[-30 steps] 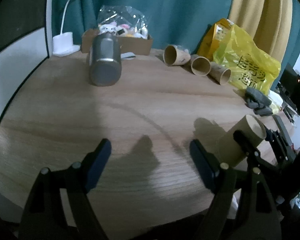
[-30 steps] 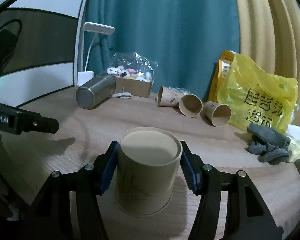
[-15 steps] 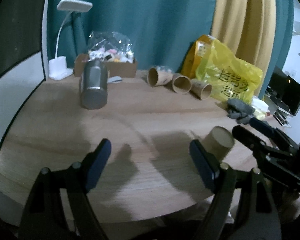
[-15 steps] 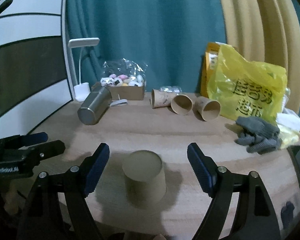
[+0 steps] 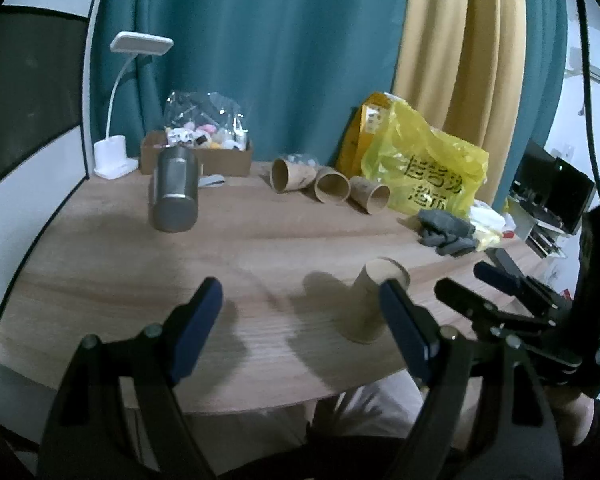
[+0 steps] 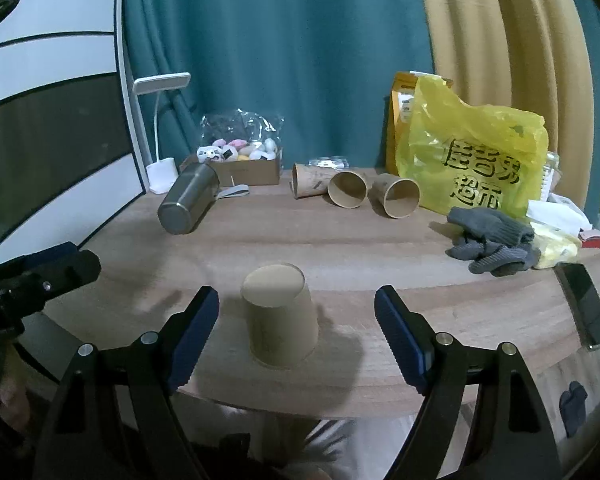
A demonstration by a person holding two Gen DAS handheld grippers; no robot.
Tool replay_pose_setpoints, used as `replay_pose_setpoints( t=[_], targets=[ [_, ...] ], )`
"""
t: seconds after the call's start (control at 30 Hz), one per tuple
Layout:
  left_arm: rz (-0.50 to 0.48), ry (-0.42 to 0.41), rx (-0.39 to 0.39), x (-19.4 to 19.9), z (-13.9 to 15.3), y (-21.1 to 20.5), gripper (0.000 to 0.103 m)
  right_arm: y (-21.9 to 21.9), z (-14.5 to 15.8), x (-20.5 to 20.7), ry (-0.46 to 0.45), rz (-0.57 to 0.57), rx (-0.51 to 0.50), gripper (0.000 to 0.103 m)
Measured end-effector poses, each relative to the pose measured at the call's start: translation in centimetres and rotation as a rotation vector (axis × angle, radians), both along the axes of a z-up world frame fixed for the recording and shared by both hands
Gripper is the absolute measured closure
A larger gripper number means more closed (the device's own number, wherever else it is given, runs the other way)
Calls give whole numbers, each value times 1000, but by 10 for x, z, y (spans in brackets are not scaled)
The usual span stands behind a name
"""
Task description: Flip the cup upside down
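Where writing can be made out, large black Chinese characters are seen printed on the yellow plastic bag (image 6: 476, 164) at the right of the right wrist view, and a fragment of white lettering, too cut off to read, is seen on the left gripper (image 6: 40, 276) at the left edge of the same view. Dark markings are seen on the side of one lying paper cup (image 6: 310, 180); they cannot be read.

The fingers (image 6: 194, 330) of the right gripper (image 6: 296, 332) are spread wide, and nothing is held or touched by them. The cup (image 6: 278, 316) is found between them in the lower middle of the frame, standing upside down on the bench (image 6: 340, 252) with its flat base upward and its rim on the wood, clear of both blue pads.

In the left wrist view the fingers (image 5: 198, 322) of the left gripper (image 5: 300, 328) are likewise spread wide and empty. The cup (image 5: 374, 300) is seen at lower right, partly hidden behind the right-hand finger; whether it is touched there cannot be told.

A steel flask (image 6: 188, 204) is laid on its side at centre left, and grey gloves (image 6: 490, 240) are laid at the right.
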State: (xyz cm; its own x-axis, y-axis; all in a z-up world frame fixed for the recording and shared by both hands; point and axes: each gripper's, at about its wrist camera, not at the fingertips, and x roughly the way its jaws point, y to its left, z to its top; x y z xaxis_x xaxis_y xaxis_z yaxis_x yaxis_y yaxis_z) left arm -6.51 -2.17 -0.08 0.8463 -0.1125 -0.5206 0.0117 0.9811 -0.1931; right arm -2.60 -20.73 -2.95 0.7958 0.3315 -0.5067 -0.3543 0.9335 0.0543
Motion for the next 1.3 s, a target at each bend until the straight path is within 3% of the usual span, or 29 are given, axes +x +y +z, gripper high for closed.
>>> replay_pose_setpoints(
  t=[1.3],
  targets=[
    [47,6,33,-4,3,2,21,-4,4,-5,1,-18,11,20]
  ],
)
